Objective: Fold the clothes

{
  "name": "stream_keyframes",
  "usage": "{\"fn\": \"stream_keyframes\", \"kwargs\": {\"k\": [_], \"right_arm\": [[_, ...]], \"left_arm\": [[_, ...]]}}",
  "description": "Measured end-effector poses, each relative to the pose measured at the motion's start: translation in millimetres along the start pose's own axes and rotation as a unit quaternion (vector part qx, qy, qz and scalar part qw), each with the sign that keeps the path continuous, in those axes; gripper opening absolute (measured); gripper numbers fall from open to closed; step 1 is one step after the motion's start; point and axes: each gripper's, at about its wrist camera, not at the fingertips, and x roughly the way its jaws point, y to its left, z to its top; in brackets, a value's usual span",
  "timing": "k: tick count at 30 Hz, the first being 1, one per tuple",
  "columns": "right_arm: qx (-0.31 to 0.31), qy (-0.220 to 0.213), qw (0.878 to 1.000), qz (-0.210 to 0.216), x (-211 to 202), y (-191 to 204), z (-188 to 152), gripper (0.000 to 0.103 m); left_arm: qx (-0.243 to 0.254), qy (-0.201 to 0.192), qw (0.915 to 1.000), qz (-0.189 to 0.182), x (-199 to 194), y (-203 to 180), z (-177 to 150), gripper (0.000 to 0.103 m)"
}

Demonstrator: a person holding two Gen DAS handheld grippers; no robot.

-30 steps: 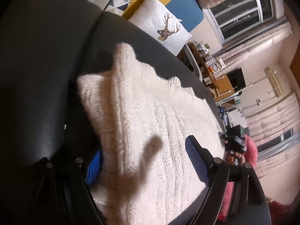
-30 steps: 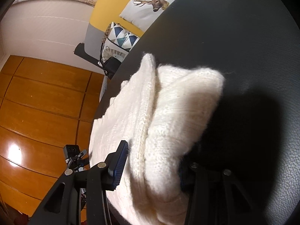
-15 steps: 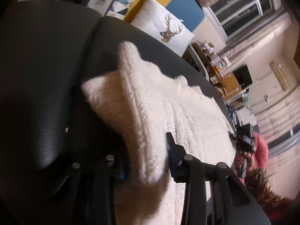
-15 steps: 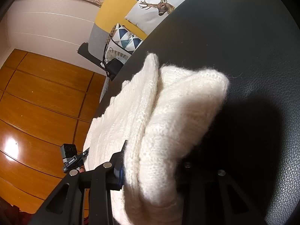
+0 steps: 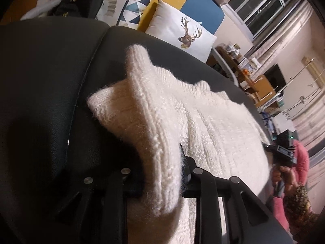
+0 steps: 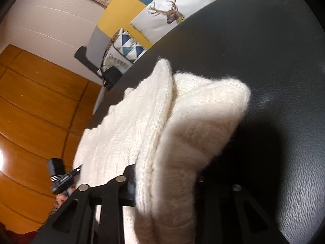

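A cream knitted sweater (image 5: 203,126) lies across a black leather cushion (image 5: 44,77). In the left wrist view my left gripper (image 5: 162,168) is shut on a thick fold at the sweater's near left edge, the knit bulging up between the black fingers. In the right wrist view the same sweater (image 6: 132,126) shows its other end, where my right gripper (image 6: 164,181) is shut on a doubled-over fold. That fold hides the right finger's pad. The opposite gripper shows small at the far side in each view.
Past the black cushion (image 6: 274,50) stand a white deer pillow (image 5: 182,34), a triangle-patterned pillow (image 5: 130,6) and a black bag (image 5: 79,4). A wooden wall (image 6: 30,111) is on the left of the right wrist view. A person's pink sleeve (image 5: 300,162) is at the right.
Both grippers went from open around the sweater's edges to shut on its folds, and the pinched knit has bunched and lifted slightly off the cushion.
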Motion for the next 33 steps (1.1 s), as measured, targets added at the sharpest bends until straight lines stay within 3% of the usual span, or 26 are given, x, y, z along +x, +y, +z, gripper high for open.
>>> {"fn": "stream_keyframes", "kwargs": {"k": [6, 10, 14, 20, 26, 33], "right_arm": [[-0.067, -0.044, 0.990, -0.114, -4.5, 35.4, -13.0, 0.020], [-0.088, -0.071, 0.983, -0.147, -8.0, 55.1, -18.6, 0.020], [-0.078, -0.084, 0.988, -0.099, -19.5, 66.5, -19.6, 0.020], [-0.024, -0.071, 0.996, 0.047, -27.6, 81.8, -14.4, 0.019], [-0.046, -0.068, 0.993, 0.085, -26.9, 125.3, -11.3, 0.019], [-0.066, -0.060, 0.986, 0.138, -24.4, 180.1, 3.0, 0.018]], "left_arm": [[-0.005, -0.020, 0.9997, 0.014, -9.6, -2.9, -6.5, 0.022], [-0.021, -0.034, 0.9992, 0.002, -22.3, -2.3, -10.5, 0.022], [-0.034, -0.059, 0.9972, -0.032, -42.4, -6.8, -10.5, 0.020], [-0.017, -0.087, 0.9930, -0.078, -68.8, -29.0, -6.4, 0.018], [0.004, -0.108, 0.9875, -0.115, -88.7, -52.0, 0.0, 0.018], [0.031, -0.146, 0.9803, -0.130, -129.4, -67.2, 10.0, 0.018]]}}
